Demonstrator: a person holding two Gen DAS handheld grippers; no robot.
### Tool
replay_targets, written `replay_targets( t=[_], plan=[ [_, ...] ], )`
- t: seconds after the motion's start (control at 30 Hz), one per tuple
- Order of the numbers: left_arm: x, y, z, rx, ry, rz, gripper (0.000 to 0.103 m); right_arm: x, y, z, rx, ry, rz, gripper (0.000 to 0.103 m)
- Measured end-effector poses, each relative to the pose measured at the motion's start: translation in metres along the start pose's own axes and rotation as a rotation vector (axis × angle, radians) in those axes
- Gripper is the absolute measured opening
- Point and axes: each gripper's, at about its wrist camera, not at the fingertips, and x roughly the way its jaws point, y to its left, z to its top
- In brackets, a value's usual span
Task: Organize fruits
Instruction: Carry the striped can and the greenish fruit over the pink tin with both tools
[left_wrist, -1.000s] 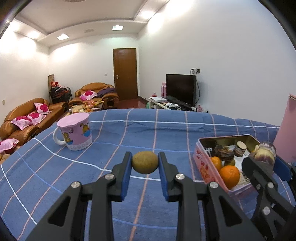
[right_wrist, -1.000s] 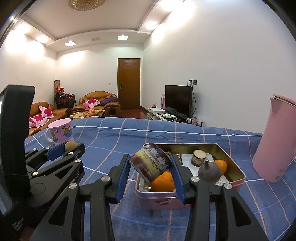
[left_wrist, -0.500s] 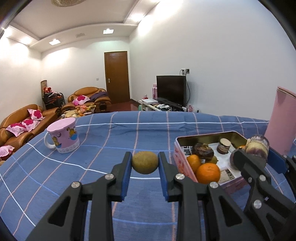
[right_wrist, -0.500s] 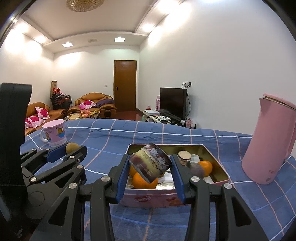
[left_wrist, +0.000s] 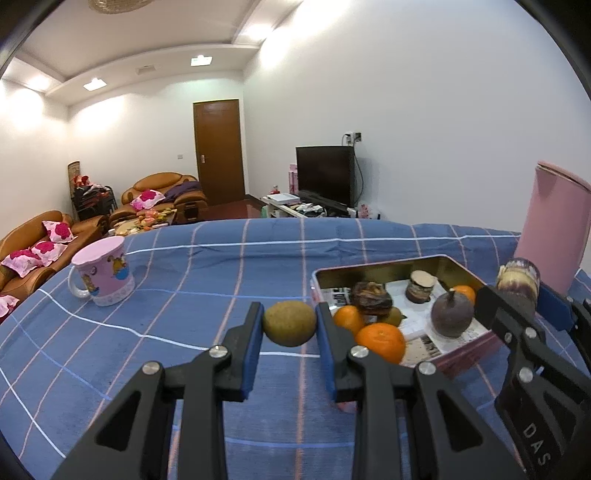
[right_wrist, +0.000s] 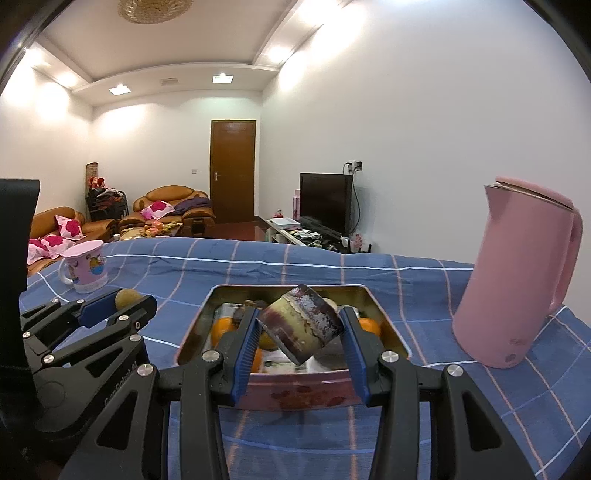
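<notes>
My left gripper (left_wrist: 290, 324) is shut on a brownish-green kiwi (left_wrist: 289, 323), held above the blue checked cloth just left of the pink tin box (left_wrist: 476, 347). The tin holds oranges (left_wrist: 380, 341), a dark round fruit (left_wrist: 451, 314) and short cane pieces (left_wrist: 420, 286). My right gripper (right_wrist: 300, 325) is shut on a tilted purple and cream sugarcane chunk (right_wrist: 300, 325), hanging over the near part of the tin (right_wrist: 295, 391). In the left wrist view that chunk (left_wrist: 517, 282) shows at the right; the kiwi (right_wrist: 127, 298) shows at the left in the right wrist view.
A pink mug (left_wrist: 101, 277) stands on the cloth at the left. A tall pink kettle (right_wrist: 517, 273) stands right of the tin. Sofas, a door and a television lie beyond the table's far edge.
Both grippers have moved sideways with their loads toward the tin; the tin now sits nearer the centre of both views and the mug has slid left.
</notes>
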Motion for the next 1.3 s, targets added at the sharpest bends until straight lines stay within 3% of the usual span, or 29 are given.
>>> replay_targets(
  t=[0.73,1.0,1.3],
  plan=[
    [0.010,-0.077,0.005,0.060,0.050,-0.127,0.030,0.001,-0.069,-0.001,0.032,0.007,-0.106,0.046],
    [0.028,-0.116,0.012,0.064,0.090,-0.199,0.030,0.009,-0.090,0.002,0.053,0.023,-0.196,0.046],
    [0.041,-0.126,0.015,0.027,0.130,-0.273,0.030,0.016,-0.107,0.003,0.093,0.044,-0.250,0.046]
  ],
)
